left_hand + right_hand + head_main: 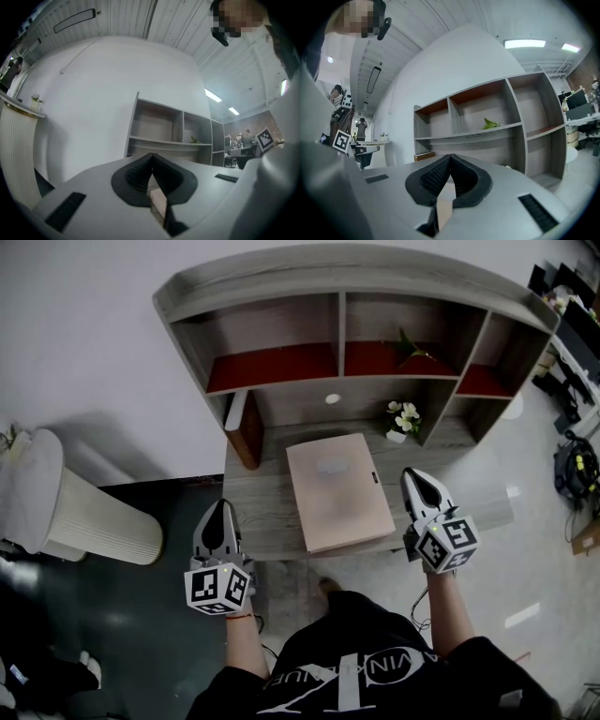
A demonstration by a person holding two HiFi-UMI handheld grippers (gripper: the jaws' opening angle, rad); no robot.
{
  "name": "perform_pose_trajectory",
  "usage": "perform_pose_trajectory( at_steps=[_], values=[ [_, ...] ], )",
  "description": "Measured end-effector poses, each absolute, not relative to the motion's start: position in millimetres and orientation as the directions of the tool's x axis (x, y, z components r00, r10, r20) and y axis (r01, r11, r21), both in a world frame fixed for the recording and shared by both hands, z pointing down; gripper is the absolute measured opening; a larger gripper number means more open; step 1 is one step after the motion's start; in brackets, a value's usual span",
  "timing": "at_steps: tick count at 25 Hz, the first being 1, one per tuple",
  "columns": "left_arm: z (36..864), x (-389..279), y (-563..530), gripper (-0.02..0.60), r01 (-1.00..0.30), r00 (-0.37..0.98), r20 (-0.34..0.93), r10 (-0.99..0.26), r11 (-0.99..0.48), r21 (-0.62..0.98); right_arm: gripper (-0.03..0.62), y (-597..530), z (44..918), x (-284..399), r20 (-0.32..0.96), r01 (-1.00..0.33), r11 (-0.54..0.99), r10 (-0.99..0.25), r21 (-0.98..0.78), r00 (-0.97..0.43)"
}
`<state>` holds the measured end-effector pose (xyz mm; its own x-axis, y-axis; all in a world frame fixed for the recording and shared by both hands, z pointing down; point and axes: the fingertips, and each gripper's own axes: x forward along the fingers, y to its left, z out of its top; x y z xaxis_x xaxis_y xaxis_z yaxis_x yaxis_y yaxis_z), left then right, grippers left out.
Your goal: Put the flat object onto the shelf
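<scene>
Grey desk (267, 512) below compartmented shelf (347, 282)

Room bright, light soft. Long ceiling lamps (525, 43) glow white, small glare. Soft grey shadow on wall (122, 437). Gripper views bend round, black corners. Close parts blurry, shelf (487, 126) clear.
</scene>
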<state>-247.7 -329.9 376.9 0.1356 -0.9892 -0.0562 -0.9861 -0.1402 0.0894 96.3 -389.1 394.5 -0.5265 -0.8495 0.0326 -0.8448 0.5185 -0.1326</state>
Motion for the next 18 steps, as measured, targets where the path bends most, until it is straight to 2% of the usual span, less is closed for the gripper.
perform_pose_trajectory(
  at_steps=[7, 18],
  values=[
    [357, -252, -328, 0.005, -0.994, 0.101, -0.119, -0.988, -0.106, 0.037, 0.009, -393, 383, 98, -0.005, -0.852, 0.511, -0.858, -0.111, -0.514],
    [362, -260, -329, 0.005, -0.996, 0.080, -0.079, -0.994, -0.083, 0.034, 0.009, -395, 390, 91, 0.013, -0.840, 0.531, -0.845, -0.107, -0.535]
  ],
)
